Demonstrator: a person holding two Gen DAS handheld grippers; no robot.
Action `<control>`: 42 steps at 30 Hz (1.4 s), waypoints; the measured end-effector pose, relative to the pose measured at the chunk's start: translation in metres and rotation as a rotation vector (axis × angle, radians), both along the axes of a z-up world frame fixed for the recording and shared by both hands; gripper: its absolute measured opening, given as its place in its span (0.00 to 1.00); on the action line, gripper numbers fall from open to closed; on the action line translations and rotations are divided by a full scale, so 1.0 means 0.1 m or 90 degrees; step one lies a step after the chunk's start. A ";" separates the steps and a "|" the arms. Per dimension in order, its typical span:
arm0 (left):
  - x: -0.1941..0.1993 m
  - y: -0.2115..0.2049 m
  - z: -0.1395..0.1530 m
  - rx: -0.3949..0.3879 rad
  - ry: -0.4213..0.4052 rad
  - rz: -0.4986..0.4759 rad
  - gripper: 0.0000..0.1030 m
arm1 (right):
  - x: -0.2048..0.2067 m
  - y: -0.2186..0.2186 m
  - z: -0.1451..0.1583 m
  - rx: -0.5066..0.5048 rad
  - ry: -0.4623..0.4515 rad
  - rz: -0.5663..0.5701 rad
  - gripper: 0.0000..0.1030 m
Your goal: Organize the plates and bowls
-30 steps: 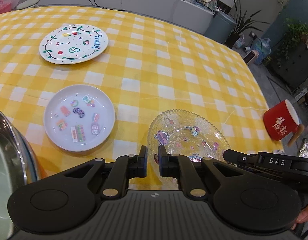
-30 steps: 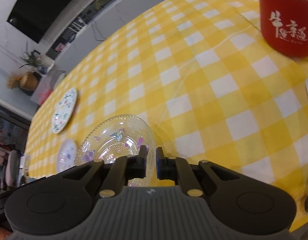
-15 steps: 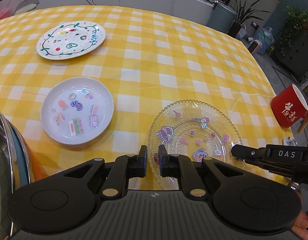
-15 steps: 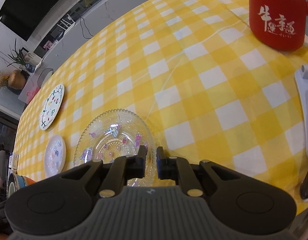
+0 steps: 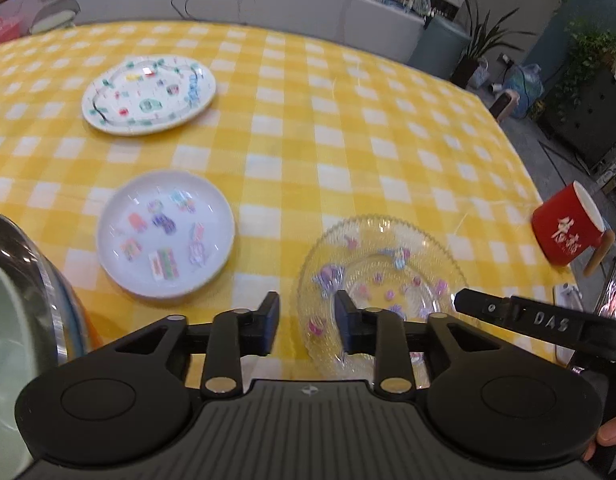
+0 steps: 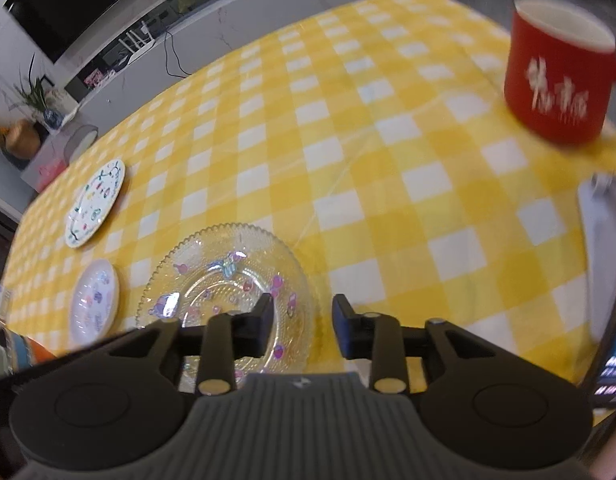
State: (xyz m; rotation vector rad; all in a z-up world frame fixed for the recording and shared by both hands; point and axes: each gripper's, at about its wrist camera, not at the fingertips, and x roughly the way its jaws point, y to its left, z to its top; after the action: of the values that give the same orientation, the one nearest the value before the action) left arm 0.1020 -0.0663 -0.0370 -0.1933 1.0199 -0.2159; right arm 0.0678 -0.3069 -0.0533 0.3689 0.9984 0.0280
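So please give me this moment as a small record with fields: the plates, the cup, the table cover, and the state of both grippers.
glass plate: clear, beaded rim, cartoon stickers, nearest to both grippers
small white plate: stickers inside, left of the glass plate, apart from it
large white plate: painted vine and fruit design, farthest away
red mug: white characters, near the table's right edge
tablecloth: yellow and white check
left gripper: open, holds nothing
right gripper: open, holds nothing, over the glass plate's near rim
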 end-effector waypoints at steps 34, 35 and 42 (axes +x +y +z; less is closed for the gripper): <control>0.92 1.44 0.80 0.001 -0.090 -0.005 0.53 | 0.95 1.06 0.16 0.139 -0.060 0.108 0.56; 0.98 1.47 0.77 -0.001 -0.085 -0.012 0.53 | 0.99 1.06 0.14 0.147 -0.056 0.101 0.56; 1.31 1.71 0.52 0.002 -0.097 -0.014 0.53 | 1.36 1.23 -0.04 0.205 -0.031 0.086 0.56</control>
State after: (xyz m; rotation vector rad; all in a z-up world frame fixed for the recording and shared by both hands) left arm 0.2333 0.1046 0.0146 -0.1610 0.8716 -0.2451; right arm 0.2040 -0.1836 -0.0577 0.5910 0.9699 0.3209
